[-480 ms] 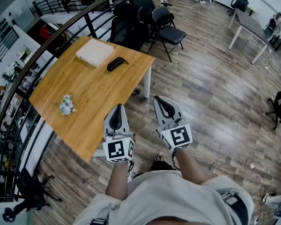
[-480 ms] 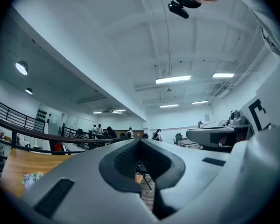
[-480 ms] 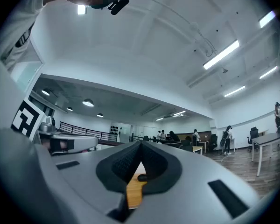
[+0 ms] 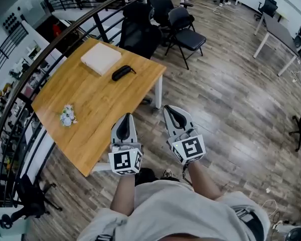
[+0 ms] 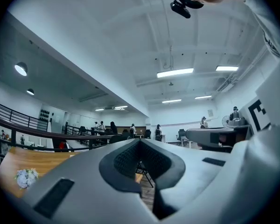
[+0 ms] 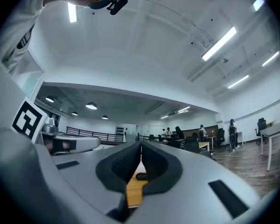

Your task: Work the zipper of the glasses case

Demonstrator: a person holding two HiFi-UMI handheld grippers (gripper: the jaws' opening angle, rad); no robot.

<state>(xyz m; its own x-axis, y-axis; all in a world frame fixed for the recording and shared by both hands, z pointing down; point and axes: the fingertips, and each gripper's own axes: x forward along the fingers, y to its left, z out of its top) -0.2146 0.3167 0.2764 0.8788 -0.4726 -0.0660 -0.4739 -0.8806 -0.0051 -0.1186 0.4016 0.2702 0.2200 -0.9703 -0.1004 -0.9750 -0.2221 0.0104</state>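
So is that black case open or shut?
Looks shut: black oval glasses case lies as one closed shape; too small to be sure.

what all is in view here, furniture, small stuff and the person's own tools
table: one, light wood, ahead and left of the person
glasses case: one, black, far end of table, beside the box
box: one, white, flat, table's far corner
flowers: one small bunch, white, near table's left edge
chairs: several, black, beyond the table
railing: one, dark, curving past table's left
desk: one, grey, far right
left tool: one, grey-white, shut, empty, by table's near edge
right tool: one, grey-white, shut, empty, over floor
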